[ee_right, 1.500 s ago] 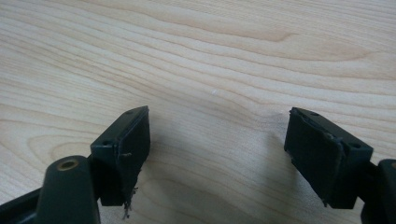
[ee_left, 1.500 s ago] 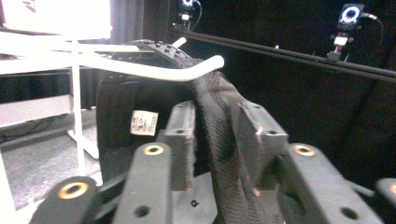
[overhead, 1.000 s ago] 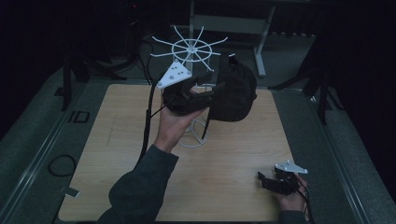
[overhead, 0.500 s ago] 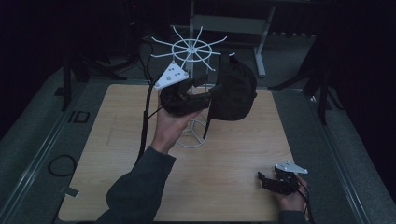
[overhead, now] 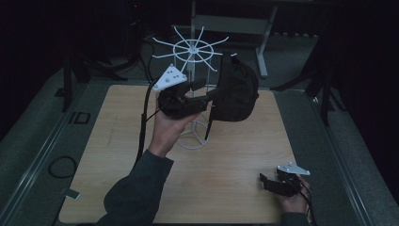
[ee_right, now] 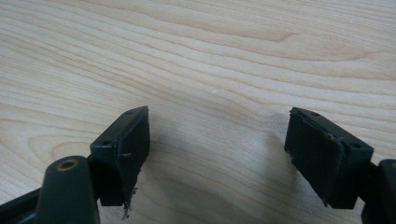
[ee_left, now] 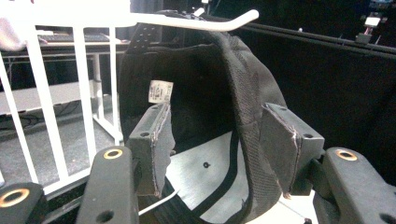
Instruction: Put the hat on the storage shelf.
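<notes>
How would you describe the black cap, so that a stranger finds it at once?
Look at the wooden table, then at the white wire rack standing at its far side. The black cap hangs from one spoke; it is the single dark, soft thing on that rack.

Items counted: one black cap (overhead: 237, 89); one white wire rack (overhead: 192, 52); one wooden desk (overhead: 117, 155); two tools, left tool (overhead: 200, 94) and right tool (overhead: 264, 181); one white label (ee_left: 160, 91) inside the cap.
</notes>
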A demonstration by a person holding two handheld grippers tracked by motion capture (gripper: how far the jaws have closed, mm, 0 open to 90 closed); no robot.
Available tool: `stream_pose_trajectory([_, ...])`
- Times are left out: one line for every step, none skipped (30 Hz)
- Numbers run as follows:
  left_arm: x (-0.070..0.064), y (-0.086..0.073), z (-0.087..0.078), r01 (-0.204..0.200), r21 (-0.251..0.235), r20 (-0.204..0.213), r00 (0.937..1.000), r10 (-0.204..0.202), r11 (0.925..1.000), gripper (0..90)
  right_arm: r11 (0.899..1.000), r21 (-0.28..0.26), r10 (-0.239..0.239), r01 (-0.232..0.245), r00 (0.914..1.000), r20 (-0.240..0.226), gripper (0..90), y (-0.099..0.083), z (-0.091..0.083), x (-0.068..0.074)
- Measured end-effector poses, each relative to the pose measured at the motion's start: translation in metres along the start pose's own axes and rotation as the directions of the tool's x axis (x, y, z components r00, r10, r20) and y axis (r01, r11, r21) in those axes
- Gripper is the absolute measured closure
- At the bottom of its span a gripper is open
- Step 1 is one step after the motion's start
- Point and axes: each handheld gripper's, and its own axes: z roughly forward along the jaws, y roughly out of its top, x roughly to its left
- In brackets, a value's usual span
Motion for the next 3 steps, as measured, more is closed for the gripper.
stream_pose_trajectory([-0.0004, -0.0003, -0.0011, -0.002, -0.001, -0.001, 1.0000, 0.002, 1.0000, 44.7, 1.000, 0.000, 0.000, 0.000, 1.0000, 0.000, 21.9, 0.0000, 0.0000, 0.0000])
stream_pose_trajectory([-0.0004, -0.0007, -0.0024, -0.001, -0.001, -0.001, 1.0000, 0.001, 1.0000, 44.7, 1.000, 0.001, 0.000, 0.000, 1.0000, -0.001, 21.6, 0.0001, 0.0001, -0.0001])
stream_pose_trajectory([-0.0003, -0.0014, -0.0035, 0.002, -0.004, 0.000, 1.0000, -0.002, 1.0000, 44.7, 1.000, 0.001, 0.000, 0.000, 1.0000, -0.001, 21.6, 0.0001, 0.0001, -0.0001])
